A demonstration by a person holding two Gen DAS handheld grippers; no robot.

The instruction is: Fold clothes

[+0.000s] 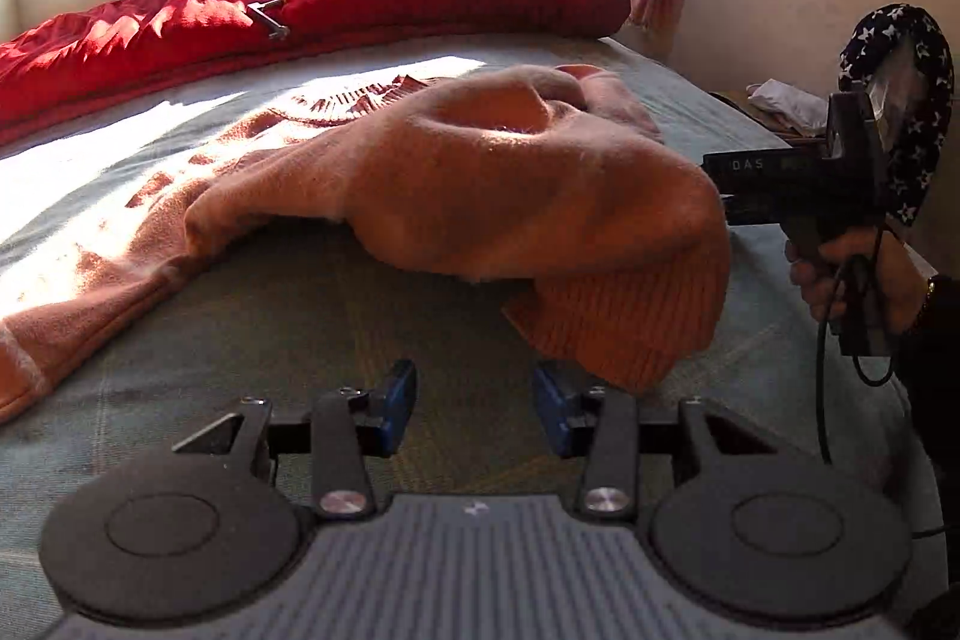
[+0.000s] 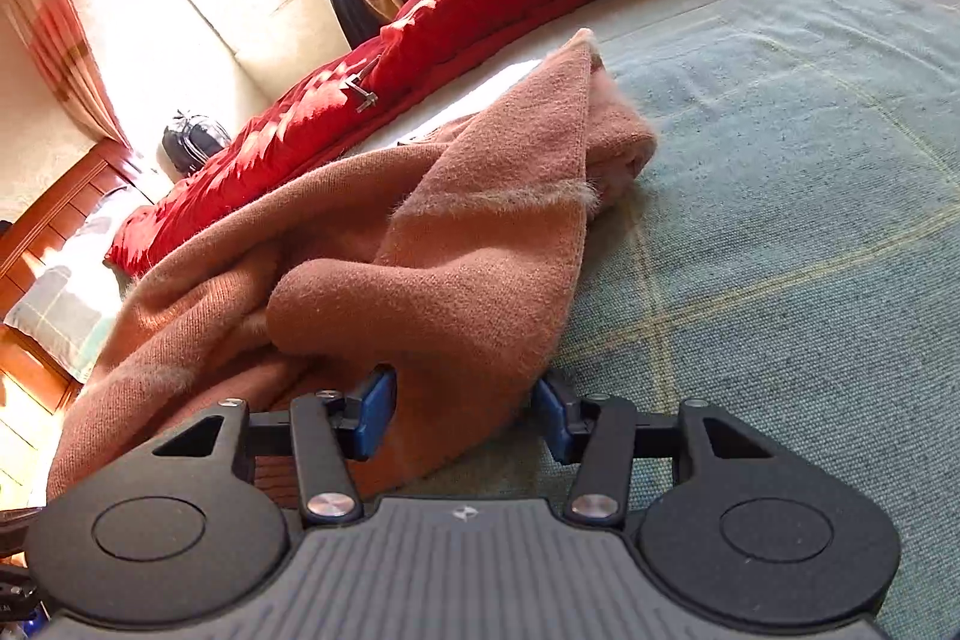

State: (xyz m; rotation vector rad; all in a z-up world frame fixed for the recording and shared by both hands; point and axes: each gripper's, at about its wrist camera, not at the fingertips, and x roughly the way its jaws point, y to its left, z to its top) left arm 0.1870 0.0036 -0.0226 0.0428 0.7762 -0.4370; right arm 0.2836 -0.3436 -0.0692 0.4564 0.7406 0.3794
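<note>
While sprawled across the bed (image 1: 252,316) from a sunlit sleeve at the left to a heaped, doubled-over bulk at the right, the orange sweater (image 1: 480,172) shows no neat fold, only rumpled layers and a ribbed hem hanging loose, which would suit a fold half made or one gone slack. Left hand-held gripper (image 1: 474,403): jaws wide apart, holding nothing, just short of the hem. Right hand-held gripper (image 2: 465,415): jaws apart too, cloth edge lying between them, seemingly unpinched.
</note>
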